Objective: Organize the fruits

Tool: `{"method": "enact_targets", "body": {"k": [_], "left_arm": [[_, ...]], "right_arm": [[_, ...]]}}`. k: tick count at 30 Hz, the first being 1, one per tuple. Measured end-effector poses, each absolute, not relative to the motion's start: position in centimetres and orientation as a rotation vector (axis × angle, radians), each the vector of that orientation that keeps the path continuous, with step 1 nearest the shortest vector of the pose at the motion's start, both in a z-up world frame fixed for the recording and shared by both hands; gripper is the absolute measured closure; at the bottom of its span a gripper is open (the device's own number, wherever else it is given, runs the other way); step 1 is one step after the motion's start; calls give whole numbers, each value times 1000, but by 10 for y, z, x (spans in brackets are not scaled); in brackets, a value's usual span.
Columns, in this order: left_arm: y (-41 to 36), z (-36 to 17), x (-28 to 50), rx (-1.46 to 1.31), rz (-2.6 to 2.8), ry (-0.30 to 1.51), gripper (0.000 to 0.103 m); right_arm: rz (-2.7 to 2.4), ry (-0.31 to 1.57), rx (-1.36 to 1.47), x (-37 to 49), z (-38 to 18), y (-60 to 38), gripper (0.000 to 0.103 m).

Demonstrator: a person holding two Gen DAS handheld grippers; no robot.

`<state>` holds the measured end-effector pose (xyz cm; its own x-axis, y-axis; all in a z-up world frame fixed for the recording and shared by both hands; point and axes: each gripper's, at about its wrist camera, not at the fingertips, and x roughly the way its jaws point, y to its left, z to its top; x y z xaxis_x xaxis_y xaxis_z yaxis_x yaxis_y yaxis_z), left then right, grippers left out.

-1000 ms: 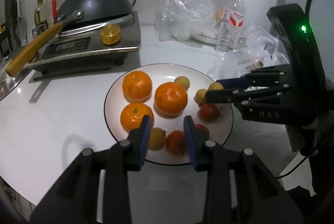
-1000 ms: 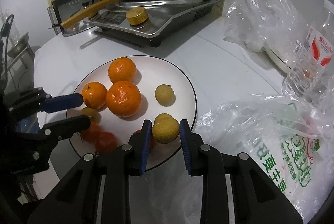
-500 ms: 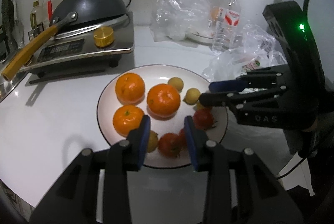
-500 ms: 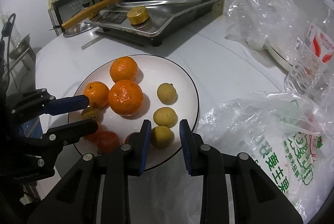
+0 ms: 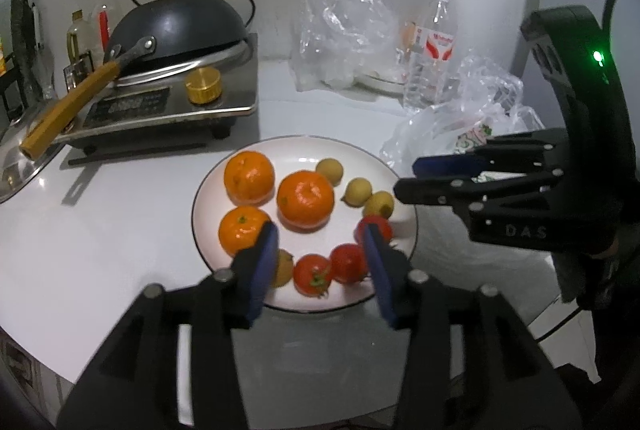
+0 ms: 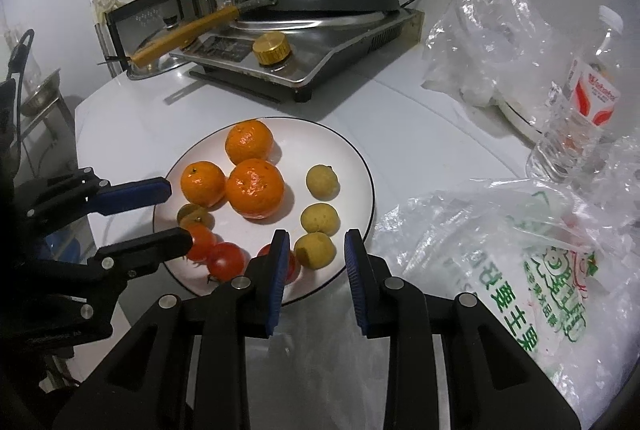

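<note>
Risk, as judged: round fruit on a shallow plate (image 5: 308,153) rolls at a nudge. Left claw (image 5: 319,230) hangs over the near rim. Its jaws have just been opening and now stand moderately apart, released, pads touching nothing. One tomato (image 5: 312,274) lies just below the gap with a second tomato (image 5: 349,262) touching it. A small yellow-green fruit (image 5: 282,266) sits beside the left finger and a third tomato (image 5: 376,228) by the right finger. An off-centre descent could shove a tomato over the rim, and a hard squeeze could bruise it. Right claw (image 6: 317,236) is clenched narrow and empty, with a yellow fruit (image 6: 315,250) just ahead of its tips. Both claws work one plate, so a collision is possible. Farther ahead are three oranges (image 5: 306,199), and the wok (image 5: 176,25) is well beyond.
</note>
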<state>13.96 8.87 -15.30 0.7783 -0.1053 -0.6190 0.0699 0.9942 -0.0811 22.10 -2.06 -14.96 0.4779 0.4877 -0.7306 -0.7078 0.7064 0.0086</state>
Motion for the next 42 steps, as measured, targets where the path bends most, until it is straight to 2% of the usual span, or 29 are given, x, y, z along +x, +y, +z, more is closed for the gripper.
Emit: {"method": "enact_targets", "body": {"k": [4, 8, 11, 13, 18, 20, 22, 31, 35, 38, 42], "left_arm": [[83, -146, 133, -47, -91, 655, 53], [77, -138, 127, -39, -85, 638, 53], [72, -132, 122, -34, -81, 623, 49], [68, -127, 118, -36, -82, 608, 35], [62, -114, 107, -34, -83, 575, 28], [60, -108, 102, -34, -81, 559, 21], [58, -100, 98, -37, -80, 541, 14], [50, -64, 85, -33, -47, 480, 12], [44, -47, 78, -9, -38, 439, 12], [39, -33, 72, 5, -31, 404, 12], [35, -15, 66, 8, -27, 355, 4]], "right_arm": [[734, 762, -303, 212, -141, -30, 71], [723, 744, -292, 204, -133, -40, 65], [713, 725, -283, 197, -126, -48, 65], [705, 710, -276, 191, -121, -54, 64], [684, 676, -259, 179, -108, -68, 64], [671, 660, -253, 174, -101, -74, 55], [659, 639, -241, 168, -94, -81, 53], [610, 543, -214, 147, -57, -108, 50], [586, 493, -201, 140, -39, -118, 42], [573, 454, -189, 133, -25, -126, 40], [556, 411, -184, 124, -10, -135, 39]]}}
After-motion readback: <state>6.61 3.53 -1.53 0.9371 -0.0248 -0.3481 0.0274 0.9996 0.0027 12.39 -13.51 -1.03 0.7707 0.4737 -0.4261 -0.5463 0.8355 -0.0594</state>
